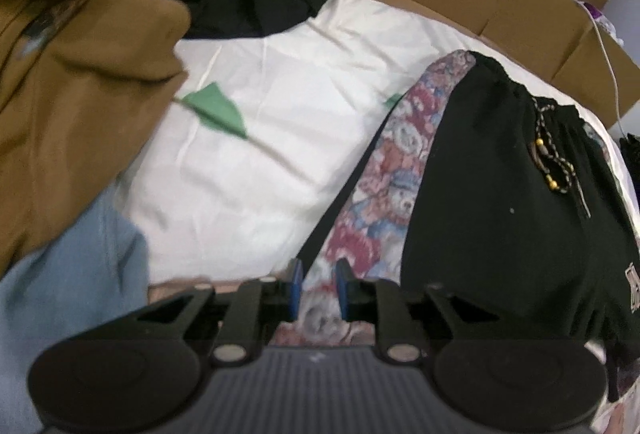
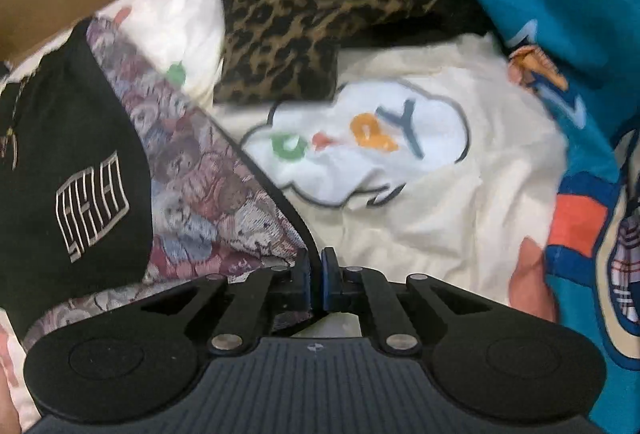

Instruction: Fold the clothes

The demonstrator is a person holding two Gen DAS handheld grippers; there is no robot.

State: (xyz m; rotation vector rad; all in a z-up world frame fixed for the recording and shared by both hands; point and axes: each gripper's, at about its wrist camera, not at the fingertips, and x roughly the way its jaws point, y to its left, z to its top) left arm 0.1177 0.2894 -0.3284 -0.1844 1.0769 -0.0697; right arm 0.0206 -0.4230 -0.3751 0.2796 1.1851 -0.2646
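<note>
The black shorts with teddy-bear tapestry side panels (image 1: 492, 194) are lying on the cream sheet (image 1: 256, 162), their hem hiding beneath both tools, the left gripper (image 1: 319, 288) pinching the panel fabric and the right gripper (image 2: 316, 280) clamping its black-piped edge, with crowded clothes blurring around bare sheet.

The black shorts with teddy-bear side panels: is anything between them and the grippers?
Nothing visible. The right gripper is shut on the black-piped edge of the black shorts with teddy-bear side panels, and the left gripper pinches their bear panel.
</note>
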